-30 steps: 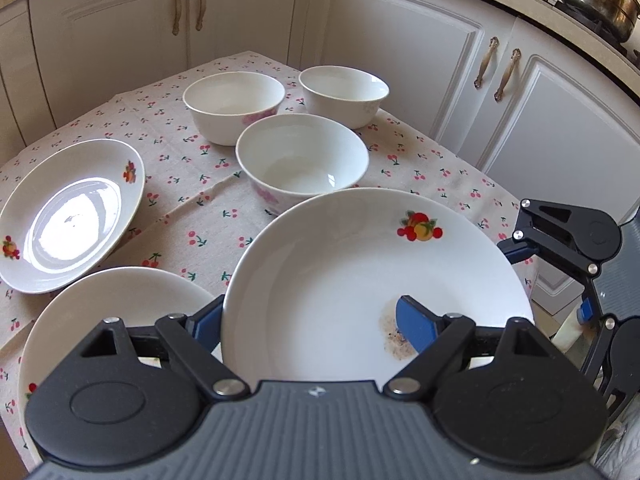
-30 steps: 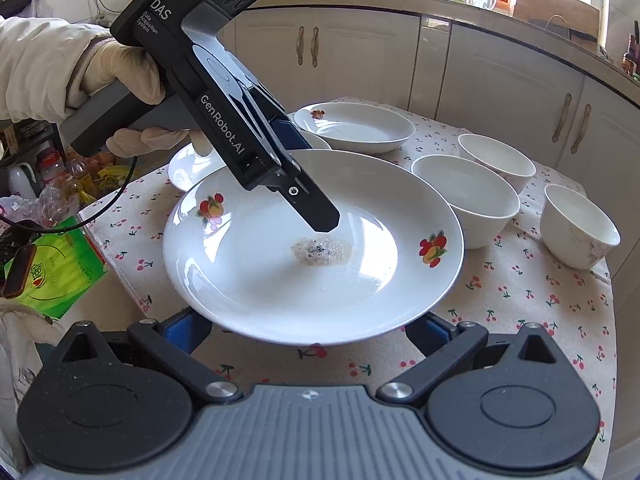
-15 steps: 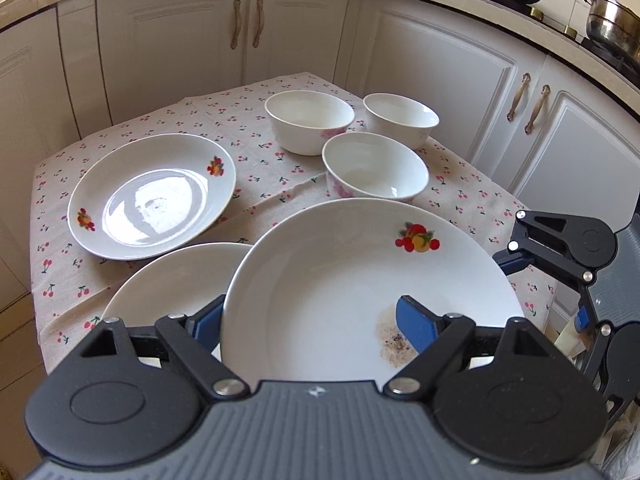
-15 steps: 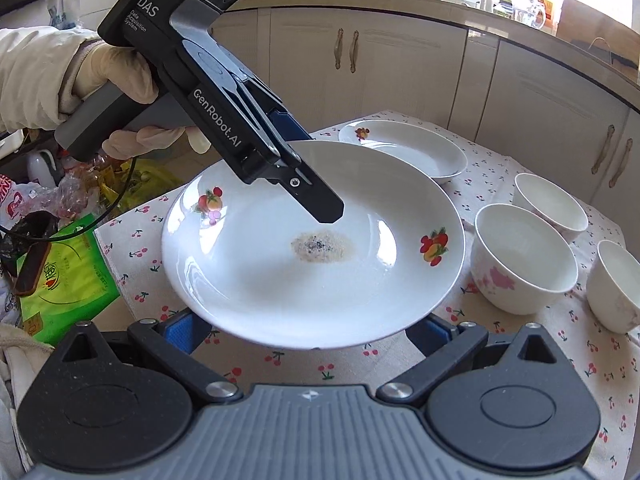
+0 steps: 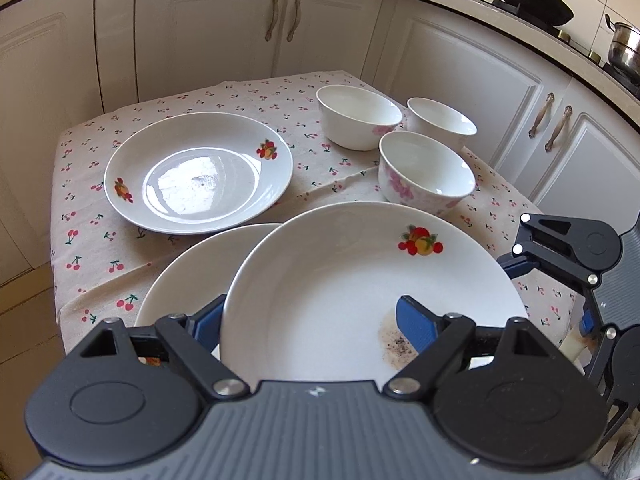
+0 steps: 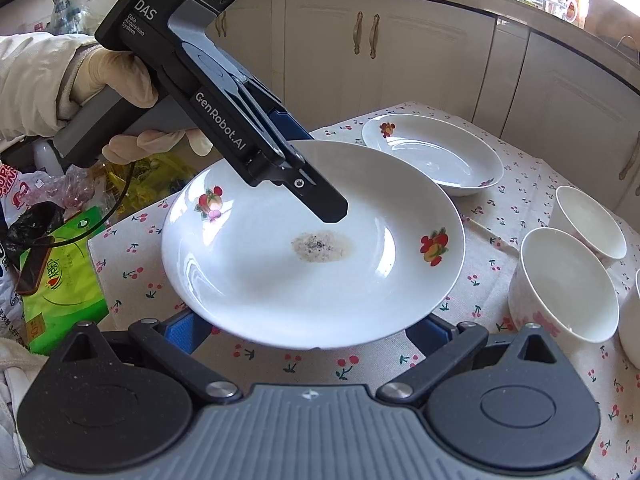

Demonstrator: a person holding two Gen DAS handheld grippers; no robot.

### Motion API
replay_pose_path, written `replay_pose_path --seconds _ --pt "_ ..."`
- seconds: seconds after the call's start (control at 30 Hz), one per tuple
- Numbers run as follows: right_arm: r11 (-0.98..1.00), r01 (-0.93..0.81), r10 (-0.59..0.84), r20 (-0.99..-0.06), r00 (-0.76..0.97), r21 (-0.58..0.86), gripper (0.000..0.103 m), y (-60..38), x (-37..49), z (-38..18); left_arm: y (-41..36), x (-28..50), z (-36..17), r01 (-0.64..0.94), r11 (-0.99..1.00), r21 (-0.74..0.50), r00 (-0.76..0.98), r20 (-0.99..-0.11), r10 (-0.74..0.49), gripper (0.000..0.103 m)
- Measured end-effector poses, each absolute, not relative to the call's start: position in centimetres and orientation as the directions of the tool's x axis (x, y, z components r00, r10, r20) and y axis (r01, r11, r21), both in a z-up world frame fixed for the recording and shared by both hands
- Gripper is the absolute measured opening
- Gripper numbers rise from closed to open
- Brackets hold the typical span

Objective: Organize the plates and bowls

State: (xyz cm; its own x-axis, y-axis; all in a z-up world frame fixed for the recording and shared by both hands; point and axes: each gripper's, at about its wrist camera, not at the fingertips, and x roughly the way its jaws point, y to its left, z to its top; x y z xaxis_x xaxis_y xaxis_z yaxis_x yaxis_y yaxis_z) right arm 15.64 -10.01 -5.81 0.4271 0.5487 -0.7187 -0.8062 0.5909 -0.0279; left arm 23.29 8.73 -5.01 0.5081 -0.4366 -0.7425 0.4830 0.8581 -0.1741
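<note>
Three plates are in view: one [image 5: 372, 292] with a brown stain, one [image 5: 198, 172] clean on the tablecloth [image 5: 92, 248], one [image 5: 188, 280] partly hidden. Three white bowls: [image 5: 358, 116], [image 5: 440, 120], [image 5: 426, 172]. Two grippers: left [image 5: 308, 320], right [image 6: 308, 330].

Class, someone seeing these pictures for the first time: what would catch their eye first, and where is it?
The white fruit-patterned plate with a brownish stain at its centre, held above the cherry-print tablecloth with the left hand-held gripper pinching its rim. Behind it lie two more plates, with three white bowls clustered towards the cabinets.
</note>
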Motion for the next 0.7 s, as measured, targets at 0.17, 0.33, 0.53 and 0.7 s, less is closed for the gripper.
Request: replay_pose_path --seconds 0.17,0.33,0.53,0.7 --pt "0.592 -0.805 0.539 -0.727 0.426 -0.033 0.103 -9.3 16.4 -5.6 9.5 24.1 -5.5 0.471 0.861 -0.19 0.507 -0.741 -0.441 0.087" --pt "0.588 -0.808 0.529 -0.734 0.426 -0.045 0.103 -8.6 16.8 -5.4 9.9 24.7 -6.2 0.461 0.864 -0.204 0.495 -0.749 -0.441 0.087" --pt "0.585 -0.809 0.521 -0.741 0.424 -0.052 0.103 -8.1 16.9 -5.3 10.3 25.1 -6.8 0.456 0.864 -0.216 0.478 -0.759 -0.442 0.087" --pt "0.585 -0.81 0.522 -0.744 0.416 -0.043 0.103 -7.8 17.1 -5.3 10.5 25.3 -6.8 0.454 0.863 -0.221 0.471 -0.763 -0.443 0.087"
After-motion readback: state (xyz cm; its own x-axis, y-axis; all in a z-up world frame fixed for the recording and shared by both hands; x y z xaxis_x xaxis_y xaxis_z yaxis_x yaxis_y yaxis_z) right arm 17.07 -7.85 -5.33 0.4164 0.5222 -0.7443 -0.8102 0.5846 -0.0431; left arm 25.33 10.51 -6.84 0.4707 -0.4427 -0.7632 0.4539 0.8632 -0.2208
